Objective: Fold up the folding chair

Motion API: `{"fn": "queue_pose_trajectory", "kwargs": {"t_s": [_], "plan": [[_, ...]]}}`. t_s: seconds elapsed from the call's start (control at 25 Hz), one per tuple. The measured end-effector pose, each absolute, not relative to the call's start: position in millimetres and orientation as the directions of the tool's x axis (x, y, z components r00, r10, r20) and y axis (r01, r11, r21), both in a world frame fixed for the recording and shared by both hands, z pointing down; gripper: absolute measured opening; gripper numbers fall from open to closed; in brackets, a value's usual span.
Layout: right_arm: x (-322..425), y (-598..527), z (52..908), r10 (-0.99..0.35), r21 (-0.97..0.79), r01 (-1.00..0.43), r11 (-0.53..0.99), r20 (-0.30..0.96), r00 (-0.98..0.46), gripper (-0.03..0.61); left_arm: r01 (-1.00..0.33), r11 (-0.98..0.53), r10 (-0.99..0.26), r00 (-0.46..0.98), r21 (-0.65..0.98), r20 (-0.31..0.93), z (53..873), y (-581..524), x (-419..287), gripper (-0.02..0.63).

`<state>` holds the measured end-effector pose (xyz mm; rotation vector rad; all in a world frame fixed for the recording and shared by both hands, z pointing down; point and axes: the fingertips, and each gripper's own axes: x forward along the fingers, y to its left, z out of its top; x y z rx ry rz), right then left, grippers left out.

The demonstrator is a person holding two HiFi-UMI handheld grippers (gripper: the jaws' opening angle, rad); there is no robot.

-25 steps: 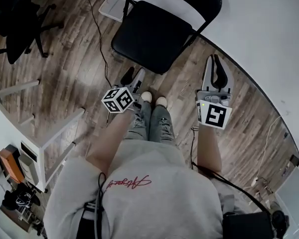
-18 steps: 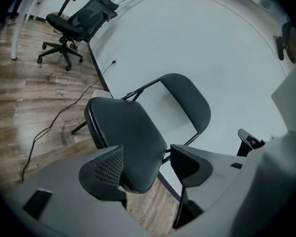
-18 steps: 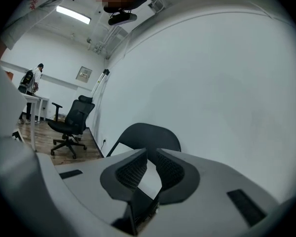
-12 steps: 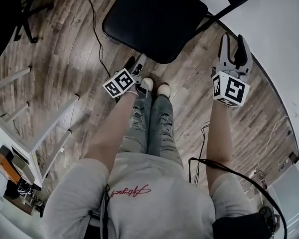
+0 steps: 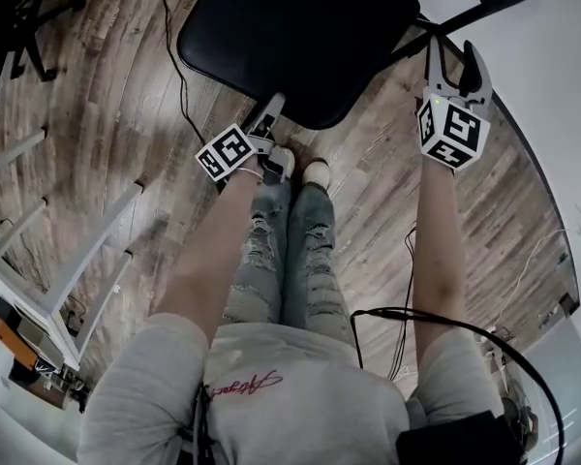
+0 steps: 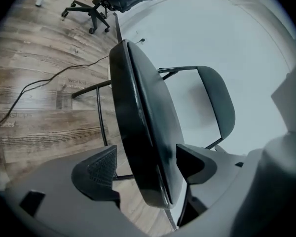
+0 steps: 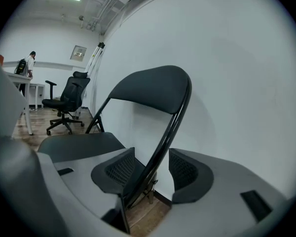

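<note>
The fold has not begun: the folding chair (image 5: 300, 37) stands fully open on the wood floor (image 5: 126, 114) against the white wall (image 7: 237, 83), at 12 o'clock from the person's shoes (image 5: 300, 168), with its seat (image 6: 143, 132) level and its backrest (image 7: 150, 90) upright. What looks done is the approach, since both tools are set around parts of the chair. Closing on them and swinging the seat up toward the backrest are left to do. Both arms reach forward and down. The left forearm runs out past the knee toward 11 o'clock, and the left tool (image 6: 147, 164) is rolled onto its side so that one jaw lies under the seat's front edge and the other over it. Its jaws have just been opening and stand apart, with the edge between them and a visible gap on the underside, so nothing is gripped. The right arm is stretched nearly straight toward 1 o'clock. The right tool (image 7: 152, 171) straddles the slanting black frame tube (image 7: 170, 127) on the chair's right side. Its jaws have also just been opening, and the tube passes between the pads with space on either side, unclamped.
</note>
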<state>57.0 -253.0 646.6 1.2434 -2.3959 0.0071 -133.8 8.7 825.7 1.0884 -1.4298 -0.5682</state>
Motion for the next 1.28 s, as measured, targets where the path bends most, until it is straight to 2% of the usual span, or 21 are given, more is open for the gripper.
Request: {"fn": "queue_pose_trajectory", "kwargs": {"t_s": [0.12, 0.28, 0.44, 0.56, 0.64, 0.8, 1.08, 1.28], "plan": [[59.4, -274.2, 652.8, -0.791, 0.191, -0.794, 0.576, 0.376, -0.483, 0.206, -0.296, 0.442, -0.864, 0.115, 0.847, 0.491, 832.8, 6.2, -145.0, 0.387], [56.1, -302.1, 647.8, -0.795, 0.211, -0.787, 0.580, 0.358, -0.490, 0.209, -0.298, 0.394, -0.874, 0.172, 0.870, 0.455, 839.5, -1.6, -145.9, 0.410], [48.9, -318.2, 639.6, -0.776, 0.250, -0.744, 0.620, 0.338, -0.533, 0.215, -0.257, 0.297, -0.895, 0.261, 0.920, 0.362, 841.6, -6.2, -139.5, 0.428], [48.2, -329.2, 633.0, -0.746, 0.194, -0.730, 0.655, 0.322, -0.584, 0.215, -0.289, 0.187, -0.904, 0.323, 0.939, 0.279, 833.2, -25.5, -138.3, 0.428], [45.5, -336.1, 632.3, -0.734, 0.173, -0.727, 0.665, 0.331, -0.593, 0.210, -0.271, 0.173, -0.928, 0.277, 0.947, 0.249, 828.3, -45.9, -150.4, 0.428], [43.0, -338.0, 632.1, -0.765, 0.185, -0.759, 0.624, 0.341, -0.546, 0.190, -0.211, 0.262, -0.951, 0.110, 0.942, 0.289, 835.8, -56.0, -173.6, 0.423], [48.3, -343.0, 627.1, -0.785, 0.033, -0.827, 0.561, 0.338, -0.519, 0.135, -0.117, 0.256, -0.952, 0.144, 0.959, 0.272, 829.7, -55.3, -169.4, 0.357], [49.8, -340.4, 610.7, -0.823, -0.028, -0.868, 0.495, 0.306, -0.479, 0.107, -0.144, 0.288, -0.944, 0.121, 0.947, 0.306, 810.2, -61.4, -174.3, 0.337]]}}
